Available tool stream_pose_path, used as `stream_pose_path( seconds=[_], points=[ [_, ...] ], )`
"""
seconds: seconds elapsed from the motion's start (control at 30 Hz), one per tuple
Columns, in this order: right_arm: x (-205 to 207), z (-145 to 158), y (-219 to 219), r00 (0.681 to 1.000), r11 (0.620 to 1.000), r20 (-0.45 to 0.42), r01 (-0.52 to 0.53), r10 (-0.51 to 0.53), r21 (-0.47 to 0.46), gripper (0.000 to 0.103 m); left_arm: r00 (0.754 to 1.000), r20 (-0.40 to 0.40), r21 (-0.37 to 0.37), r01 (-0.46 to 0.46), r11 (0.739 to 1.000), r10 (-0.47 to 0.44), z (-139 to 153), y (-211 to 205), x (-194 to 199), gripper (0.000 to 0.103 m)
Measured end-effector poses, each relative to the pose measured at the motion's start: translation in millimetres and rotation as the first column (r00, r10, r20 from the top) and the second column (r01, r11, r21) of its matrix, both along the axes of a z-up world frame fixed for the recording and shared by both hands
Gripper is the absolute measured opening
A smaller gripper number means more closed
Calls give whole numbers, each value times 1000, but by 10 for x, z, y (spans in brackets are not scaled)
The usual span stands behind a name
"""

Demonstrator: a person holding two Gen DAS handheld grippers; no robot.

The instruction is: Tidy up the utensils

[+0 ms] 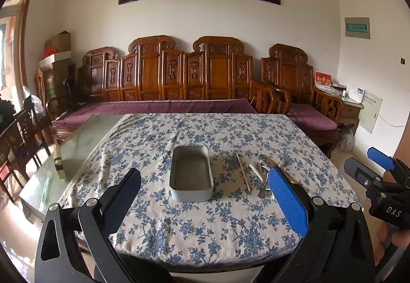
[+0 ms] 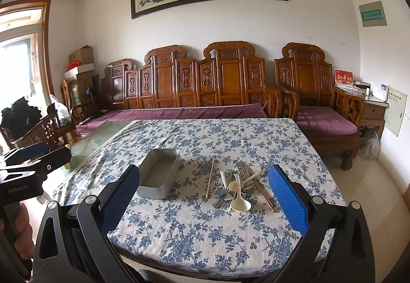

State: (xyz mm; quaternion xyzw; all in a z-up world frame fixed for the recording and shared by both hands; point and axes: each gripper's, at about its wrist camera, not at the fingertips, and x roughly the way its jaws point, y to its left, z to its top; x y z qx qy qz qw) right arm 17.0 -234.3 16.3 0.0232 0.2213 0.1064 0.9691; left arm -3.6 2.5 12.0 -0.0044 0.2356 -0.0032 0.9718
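An empty grey metal tin [image 1: 191, 176] [image 2: 160, 174] sits open on the blue-flowered tablecloth [image 1: 205, 226] [image 2: 205, 231]. To its right lies a pile of utensils [image 2: 238, 189] [image 1: 264, 175]: white plastic spoons, metal forks and spoons, brown chopsticks. One pale chopstick [image 2: 209, 178] [image 1: 243, 171] lies apart between tin and pile. My left gripper [image 1: 205, 183] is open and empty, above the table's near edge before the tin. My right gripper [image 2: 205, 183] is open and empty, before the pile. Each gripper shows at the edge of the other's view.
The cloth covers only part of a glass table top [image 1: 77, 144] that extends left, with a small wooden item [image 1: 58, 160] on it. A carved wooden sofa [image 2: 205, 83] with purple cushions stands behind the table. A chair [image 1: 18, 139] stands at the left.
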Motion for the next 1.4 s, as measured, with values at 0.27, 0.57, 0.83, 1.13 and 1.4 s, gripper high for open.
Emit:
stream_pose_path(
  seconds=[0.27, 0.57, 0.83, 1.13, 1.4],
  points=[
    [-18, 20, -2, 1000, 1000, 3, 0, 0, -1, 101, 1000, 1, -1, 0, 1000, 0, -8, 4, -6, 96],
    [-8, 11, -15, 1000, 1000, 4, 2, -2, -2, 101, 1000, -2, 0, 2, 1000, -2, -18, 3, 0, 96],
    [-12, 12, -11, 1000, 1000, 5, 2, -2, -3, 101, 1000, -3, 1, 3, 1000, -3, -13, 4, 13, 96],
    [-13, 15, -9, 1000, 1000, 5, 2, -2, -4, 101, 1000, -2, 0, 5, 1000, -5, -15, -1, 11, 96],
    [-15, 17, -8, 1000, 1000, 5, 2, -2, -5, 101, 1000, -2, 0, 7, 1000, -7, -3, -1, 19, 96]
  ],
)
